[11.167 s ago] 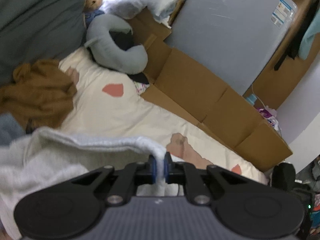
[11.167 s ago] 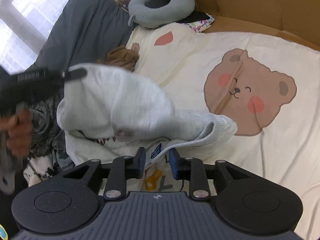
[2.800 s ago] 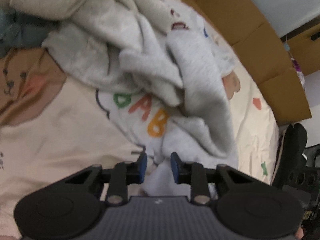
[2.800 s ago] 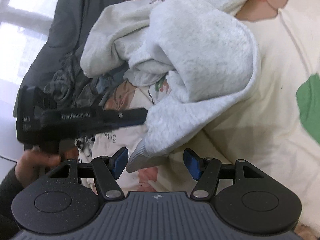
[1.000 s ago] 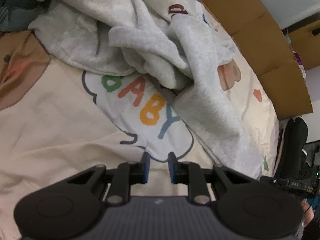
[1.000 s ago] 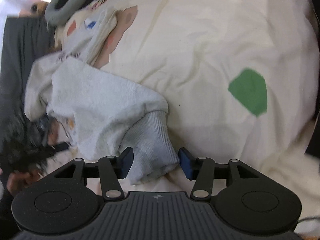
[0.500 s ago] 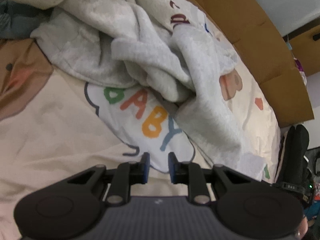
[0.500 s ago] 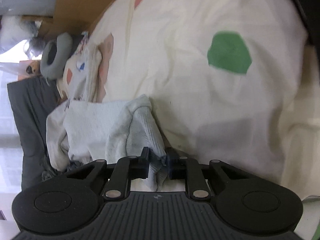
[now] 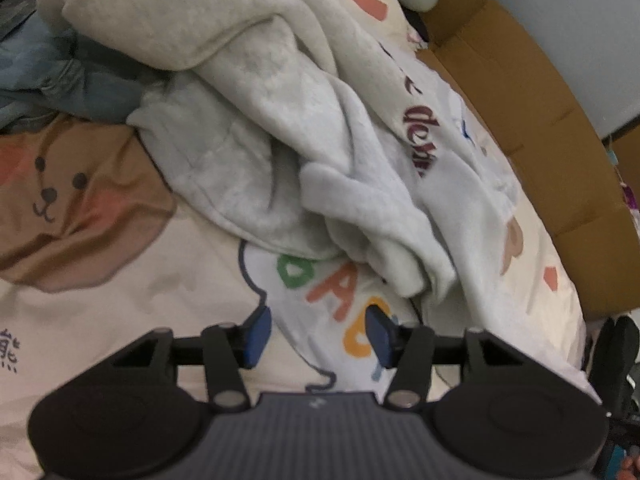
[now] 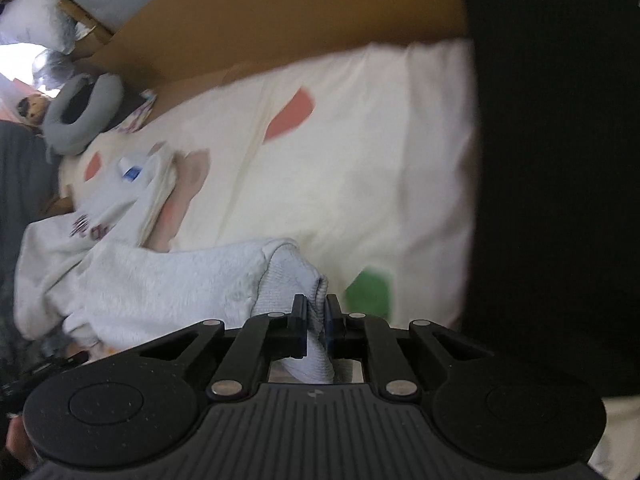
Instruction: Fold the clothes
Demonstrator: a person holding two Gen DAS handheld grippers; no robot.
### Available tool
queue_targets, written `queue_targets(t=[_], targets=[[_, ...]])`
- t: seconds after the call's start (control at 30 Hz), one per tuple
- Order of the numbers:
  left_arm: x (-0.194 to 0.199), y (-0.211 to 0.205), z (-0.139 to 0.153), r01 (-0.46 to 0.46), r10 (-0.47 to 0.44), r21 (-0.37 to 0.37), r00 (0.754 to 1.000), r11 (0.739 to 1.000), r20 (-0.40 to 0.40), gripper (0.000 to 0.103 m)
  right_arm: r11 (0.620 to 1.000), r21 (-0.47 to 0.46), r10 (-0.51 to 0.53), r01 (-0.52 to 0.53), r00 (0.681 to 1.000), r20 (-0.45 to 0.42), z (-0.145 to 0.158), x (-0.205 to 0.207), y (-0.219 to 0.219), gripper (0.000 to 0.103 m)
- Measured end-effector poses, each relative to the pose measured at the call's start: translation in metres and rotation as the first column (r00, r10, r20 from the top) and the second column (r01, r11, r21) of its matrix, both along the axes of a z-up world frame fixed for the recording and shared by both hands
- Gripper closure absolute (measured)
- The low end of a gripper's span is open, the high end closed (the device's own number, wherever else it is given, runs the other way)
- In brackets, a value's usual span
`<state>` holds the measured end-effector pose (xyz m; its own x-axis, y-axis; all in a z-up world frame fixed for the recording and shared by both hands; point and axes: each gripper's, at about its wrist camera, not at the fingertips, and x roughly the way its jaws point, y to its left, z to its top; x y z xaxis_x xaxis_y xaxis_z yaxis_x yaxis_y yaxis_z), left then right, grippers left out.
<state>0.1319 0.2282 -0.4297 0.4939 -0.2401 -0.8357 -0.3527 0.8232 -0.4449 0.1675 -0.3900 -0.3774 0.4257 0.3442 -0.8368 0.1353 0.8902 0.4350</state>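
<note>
Right wrist view, right gripper [image 10: 316,318] clenched on ribbed cuff [image 10: 296,280] of crumpled pale grey sweatshirt [image 9: 320,140], maroon lettering unreadable, left gripper [image 9: 316,334] released, jaws just opened, over bedsheet [image 9: 120,320] print "BA".

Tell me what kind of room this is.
Probably a bedroom: clothes lie heaped on a bear-print bedsheet, a grey neck pillow sits near its far end, and flattened cardboard runs along the bedside.

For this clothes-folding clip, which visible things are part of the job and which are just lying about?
Part of the job:
- pale grey fleece sweatshirt, ribbed cuff pinched in the right claw
- left claw, open over the bedsheet's BABY print, its jaws just opened, nothing between them

Lying about:
- cream cartoon-bear bedsheet
- grey U-shaped neck pillow
- brown cardboard sheets
- crumpled blue-grey denim clothes
</note>
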Motion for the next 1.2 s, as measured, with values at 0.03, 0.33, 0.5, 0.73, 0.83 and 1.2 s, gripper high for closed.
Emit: queue_targets(t=[0.03,0.33,0.5,0.73,0.83,1.2], targets=[[0.001,0.001,0.0,-0.007,0.007,0.001,1.0,1.0,0.006,0.047,1.0,-0.025,-0.004,0.004,1.0,0.005,0.006,0.003,-0.005,0.097],[0.008,0.014,0.004,-0.073,0.073,0.008,0.996,0.997,0.046,0.045,0.968,-0.251,0.017,0.002,0.997,0.073,0.074,0.037,-0.046,0.097],[0.009,0.019,0.002,-0.106,0.105,0.018,0.993,0.994,0.046,0.045,0.936,-0.353,0.03,0.015,0.992,0.121,0.117,0.062,-0.06,0.097],[0.014,0.04,0.002,-0.174,0.171,0.054,0.984,0.983,0.051,0.044,0.892,-0.45,0.047,0.044,0.981,0.19,0.177,0.077,-0.077,0.098],[0.015,0.05,0.001,-0.208,0.205,0.064,0.977,0.976,0.055,0.044,0.873,-0.483,0.043,0.074,0.973,0.226,0.203,0.081,-0.083,0.098],[0.03,0.064,-0.017,-0.348,0.343,0.096,0.937,0.932,0.066,0.041,0.83,-0.538,0.023,0.149,0.954,0.298,0.253,0.103,-0.108,0.101]])
